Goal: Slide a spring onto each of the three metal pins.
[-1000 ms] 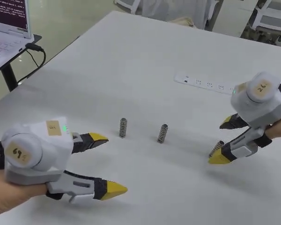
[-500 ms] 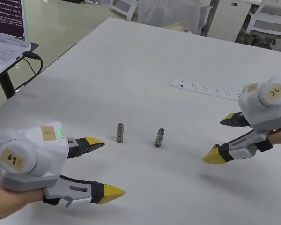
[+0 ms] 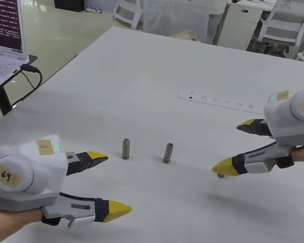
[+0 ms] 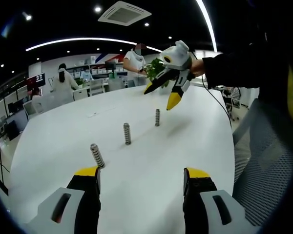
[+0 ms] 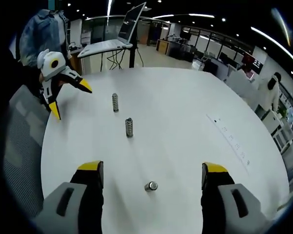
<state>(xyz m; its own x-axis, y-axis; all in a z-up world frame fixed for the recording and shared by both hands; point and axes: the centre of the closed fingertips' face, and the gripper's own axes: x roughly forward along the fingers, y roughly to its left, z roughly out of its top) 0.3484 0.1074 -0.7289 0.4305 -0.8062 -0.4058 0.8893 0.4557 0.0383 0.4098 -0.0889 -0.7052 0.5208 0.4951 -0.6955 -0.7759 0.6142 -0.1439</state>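
Three short metal springs stand upright on pins in a row on the white table (image 3: 142, 76). In the head view they are the left spring (image 3: 125, 149), the middle spring (image 3: 167, 152) and the right one (image 3: 221, 175), mostly hidden under a yellow fingertip. My left gripper (image 3: 109, 183) is open and empty, near the front left, short of the left spring (image 4: 96, 155). My right gripper (image 3: 233, 146) hovers open and empty just above the right spring (image 5: 151, 185), which I see from its top end between the jaws. The other springs (image 5: 129, 127) (image 5: 115, 102) stand beyond it.
A white power strip (image 3: 220, 101) lies behind the springs at the right. A laptop (image 3: 2, 30) sits on a stand off the table's left edge, with a cable (image 3: 28, 76). Chairs (image 3: 281, 25) stand beyond the far edge. People stand in the background (image 4: 63, 80).
My right gripper has risen and drawn slightly right, off the right spring that was beside its lower jaw. The left gripper holds about the same place. The head camera has shifted.
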